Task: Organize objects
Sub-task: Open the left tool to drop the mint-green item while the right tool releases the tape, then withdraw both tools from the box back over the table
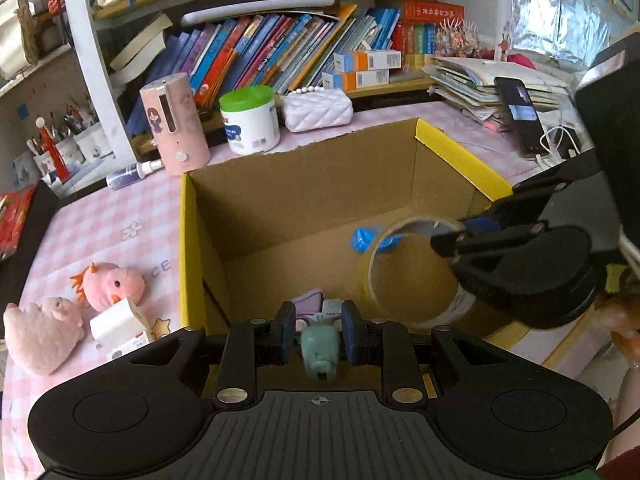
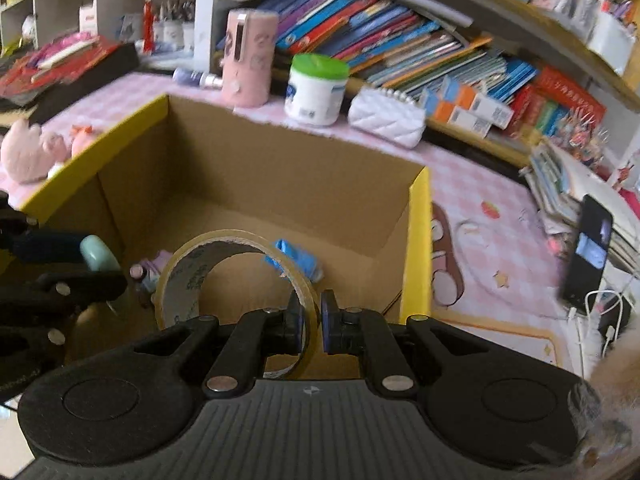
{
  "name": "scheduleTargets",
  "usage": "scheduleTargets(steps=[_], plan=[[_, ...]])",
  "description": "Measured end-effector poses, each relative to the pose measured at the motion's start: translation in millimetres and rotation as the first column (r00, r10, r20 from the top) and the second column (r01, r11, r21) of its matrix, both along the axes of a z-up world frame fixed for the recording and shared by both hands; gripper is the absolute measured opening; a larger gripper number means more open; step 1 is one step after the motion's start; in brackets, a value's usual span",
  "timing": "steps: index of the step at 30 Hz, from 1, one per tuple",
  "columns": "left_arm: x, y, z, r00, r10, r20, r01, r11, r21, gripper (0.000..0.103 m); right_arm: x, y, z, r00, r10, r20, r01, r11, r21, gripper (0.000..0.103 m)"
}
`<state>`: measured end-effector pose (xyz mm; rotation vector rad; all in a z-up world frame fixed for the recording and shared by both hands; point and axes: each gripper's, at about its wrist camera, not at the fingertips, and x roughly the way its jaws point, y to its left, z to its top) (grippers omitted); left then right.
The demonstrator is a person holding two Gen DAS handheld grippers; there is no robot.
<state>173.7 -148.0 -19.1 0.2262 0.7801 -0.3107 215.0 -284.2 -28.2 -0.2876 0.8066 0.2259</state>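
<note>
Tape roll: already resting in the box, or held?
Held. The right gripper is shut on the tape roll wall, holding it on edge above the cardboard box floor.

Book-crammed shelves (image 1: 280, 48) behind pink checked tabletop (image 1: 100, 232)

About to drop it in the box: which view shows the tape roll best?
Right wrist view: the tape roll stands nearly whole over the cardboard box, its wall pinched by the right tool. The left wrist view shows it edge-on, partly hidden by that tool.

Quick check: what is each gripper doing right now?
Left gripper: closed on the small mint-green object.
Right gripper: closed on the tape roll.
</note>
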Motion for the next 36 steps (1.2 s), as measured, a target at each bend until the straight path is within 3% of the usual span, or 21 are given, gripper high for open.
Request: scheduleTargets(steps=[9, 14, 17, 19, 21, 24, 30, 34, 36], plan=[[0.0, -3.2, 0.5, 1.0, 0.002, 0.001, -0.002, 1.0, 0.011, 0.029, 3.0, 9.9, -14.0, 0.998, 0.045, -0.049, -0.048, 0.998, -0.051, 0.014], [-12.8, -2.7, 9.3, 0.999, -0.005, 0.044, 0.005, 1.0, -0.004, 0.056, 0.5, 7.9, -10.2, 0.999, 0.033, -0.039, -0.034, 0.999, -0.025, 0.017], [-21.0, 2.5, 17.4, 0.997, 0.008, 0.073, -0.005, 0.999, -0.033, 0.065, -5.2, 6.3, -1.5, 1.0, 0.021, -0.007, -0.021, 1.0, -0.017, 0.025], [-27.1, 7.1, 23.2, 0.995, 0.027, 0.096, -0.022, 0.998, -0.056, 0.069, -11.3, 4.5, 7.7, 1.0, 0.006, 0.026, -0.006, 1.0, -0.001, 0.039], [-33.6, 11.6, 28.1, 0.992, 0.048, 0.117, -0.039, 0.996, -0.076, 0.071, -21.2, 2.3, 17.0, 0.997, -0.01, 0.081, 0.009, 1.0, 0.008, 0.042], [-41.1, 18.0, 32.5, 0.989, 0.072, 0.131, -0.058, 0.993, -0.105, 0.072, -35.6, -3.8, 29.3, 0.988, -0.061, 0.138, 0.055, 0.997, 0.048, 0.047], [-56.0, 29.7, 35.6, 0.981, 0.121, 0.149, -0.098, 0.984, -0.148, 0.079, -67.7, -8.3, 46.6, 0.962, -0.157, 0.224, 0.141, 0.986, 0.086, 0.048], [-68.9, 36.8, 36.6, 0.97, 0.164, 0.182, -0.138, 0.98, -0.146, 0.088, -91.3, -10.9, 54.8, 0.926, -0.284, 0.251, 0.251, 0.956, 0.153, 0.066], [-73.2, 43.3, 38.1, 0.965, 0.186, 0.186, -0.16, 0.976, -0.147, 0.088, -99.4, -11.8, 58.8, 0.909, -0.354, 0.221, 0.316, 0.93, 0.19, 0.066]])
